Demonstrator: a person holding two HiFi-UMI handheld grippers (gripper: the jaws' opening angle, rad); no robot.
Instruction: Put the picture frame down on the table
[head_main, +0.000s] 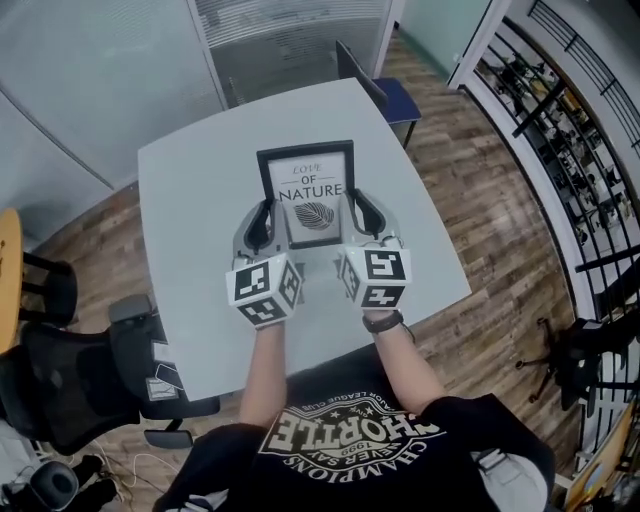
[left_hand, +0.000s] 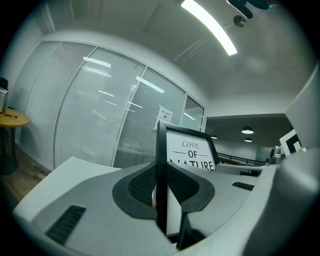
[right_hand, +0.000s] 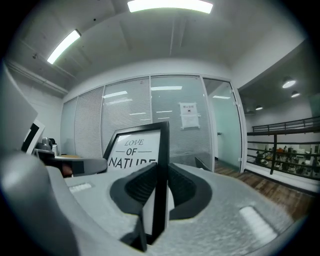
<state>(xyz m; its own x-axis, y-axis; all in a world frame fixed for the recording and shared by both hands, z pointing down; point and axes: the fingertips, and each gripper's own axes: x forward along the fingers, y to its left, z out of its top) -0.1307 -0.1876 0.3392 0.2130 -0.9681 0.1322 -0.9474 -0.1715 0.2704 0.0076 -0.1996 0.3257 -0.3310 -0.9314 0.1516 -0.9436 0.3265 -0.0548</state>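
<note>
A black picture frame (head_main: 308, 192) with a white print reading "LOVE OF NATURE" and a leaf is held above the grey table (head_main: 190, 190). My left gripper (head_main: 262, 222) is shut on the frame's left edge, and the black edge (left_hand: 161, 180) runs between its dark pads. My right gripper (head_main: 362, 215) is shut on the frame's right edge (right_hand: 161, 175). In both gripper views the frame stands upright, print side facing inward. Whether its bottom touches the table is hidden.
A blue chair (head_main: 385, 92) stands at the table's far right corner. A black office chair (head_main: 90, 385) sits near the front left. A yellow round table (head_main: 8, 275) is at the far left. Glass walls with blinds (right_hand: 125, 115) rise behind the table.
</note>
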